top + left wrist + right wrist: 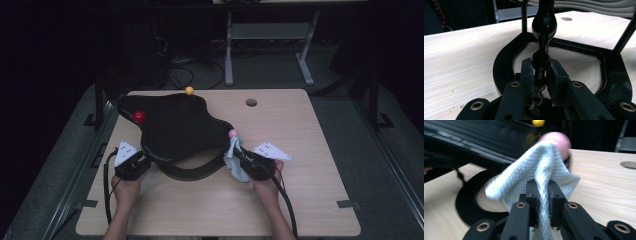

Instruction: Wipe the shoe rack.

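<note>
Left gripper [134,162]: jaws pinched on a glossy black post at the near-left edge of the black stand [175,127], steadying it on the table [310,200].
Red knob [139,117]: on the stand's left side, no cloth near it.
Yellow knob [189,90]: at the far edge, likewise untouched.
Pink knob [233,133]: cloth [237,162] draped against it, so wiping looks to be under way here (other two knobs probably left).
Right gripper [246,161]: jaws pressed on the pale checked cloth.
Writing: none readable.
</note>
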The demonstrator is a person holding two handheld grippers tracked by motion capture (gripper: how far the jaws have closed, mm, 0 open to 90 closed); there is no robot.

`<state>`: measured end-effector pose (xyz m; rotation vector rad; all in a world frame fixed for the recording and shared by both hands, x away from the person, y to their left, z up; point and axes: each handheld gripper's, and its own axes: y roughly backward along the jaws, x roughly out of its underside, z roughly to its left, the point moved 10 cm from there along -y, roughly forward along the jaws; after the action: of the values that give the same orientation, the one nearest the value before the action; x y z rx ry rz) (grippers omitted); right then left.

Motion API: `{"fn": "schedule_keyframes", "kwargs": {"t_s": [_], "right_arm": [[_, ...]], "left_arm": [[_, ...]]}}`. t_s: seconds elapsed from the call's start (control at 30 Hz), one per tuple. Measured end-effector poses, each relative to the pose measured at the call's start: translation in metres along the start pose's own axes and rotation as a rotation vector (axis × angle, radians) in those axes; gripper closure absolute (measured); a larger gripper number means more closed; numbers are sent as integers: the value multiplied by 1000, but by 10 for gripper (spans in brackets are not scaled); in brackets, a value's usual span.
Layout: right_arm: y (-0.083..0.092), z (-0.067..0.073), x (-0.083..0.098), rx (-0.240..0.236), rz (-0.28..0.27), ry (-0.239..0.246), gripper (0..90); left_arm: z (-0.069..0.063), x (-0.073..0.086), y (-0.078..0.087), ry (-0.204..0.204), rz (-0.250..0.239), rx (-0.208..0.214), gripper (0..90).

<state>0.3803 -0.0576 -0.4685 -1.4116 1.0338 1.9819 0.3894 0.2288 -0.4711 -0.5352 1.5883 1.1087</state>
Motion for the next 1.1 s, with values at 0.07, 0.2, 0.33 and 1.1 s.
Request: {"fn": "schedule_keyframes", "kwargs": {"t_s": [0.07, 0.2, 0.33, 1.1], "right_arm": [[0, 8, 1, -15, 3, 22, 811], [-1, -5, 1, 12, 10, 8, 811], [-6, -16, 4, 33, 36, 2, 810], [-31, -37, 16, 72, 174, 27, 811]], "left_arm": [[3, 0, 0, 7, -2, -11, 761], [4, 0, 1, 6, -2, -10, 760], [3, 0, 0, 4, 0, -6, 760], [3, 0, 0, 7, 1, -7, 760]]}}
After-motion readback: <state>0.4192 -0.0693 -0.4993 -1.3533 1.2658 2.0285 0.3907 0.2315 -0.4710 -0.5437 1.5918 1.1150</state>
